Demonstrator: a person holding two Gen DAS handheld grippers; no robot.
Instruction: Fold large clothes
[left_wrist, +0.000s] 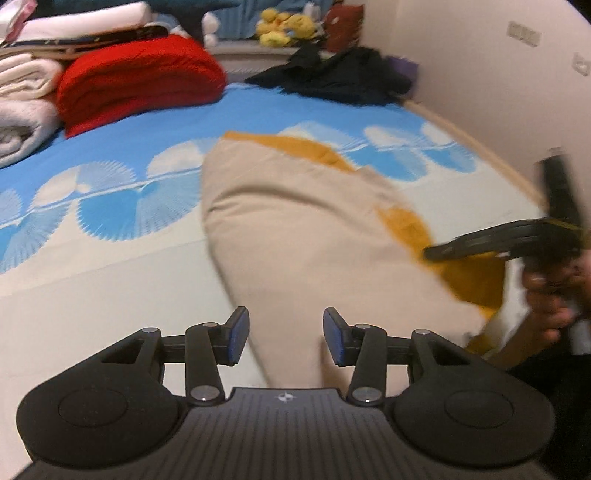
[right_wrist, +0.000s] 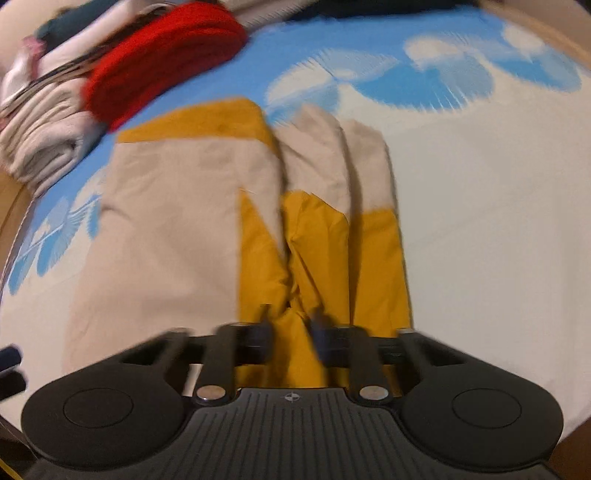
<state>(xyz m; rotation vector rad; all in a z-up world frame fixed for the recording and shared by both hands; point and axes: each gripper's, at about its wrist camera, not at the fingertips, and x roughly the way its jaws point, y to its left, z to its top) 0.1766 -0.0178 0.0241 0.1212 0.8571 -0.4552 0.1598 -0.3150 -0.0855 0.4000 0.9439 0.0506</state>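
Note:
A large beige and mustard-yellow garment (left_wrist: 295, 229) (right_wrist: 166, 221) lies partly folded on the bed. My left gripper (left_wrist: 286, 332) is open just above its near beige edge; cloth shows between the blue pads, and neither pad touches it. In the right wrist view, which is blurred, my right gripper (right_wrist: 291, 332) is over the yellow part. A bunched yellow fold runs up between its fingers and looks pinched. The left wrist view shows the right gripper (left_wrist: 430, 254) at the garment's right side, held by a person's hand (left_wrist: 546, 299).
The bed has a blue and white patterned sheet (left_wrist: 110, 206). A folded red blanket (left_wrist: 140, 77) (right_wrist: 166, 55) and stacked white towels (left_wrist: 26, 110) sit at the far left. A dark clothes heap (left_wrist: 340, 77) and plush toys (left_wrist: 284, 26) lie at the back. A wall (left_wrist: 480, 74) runs along the right.

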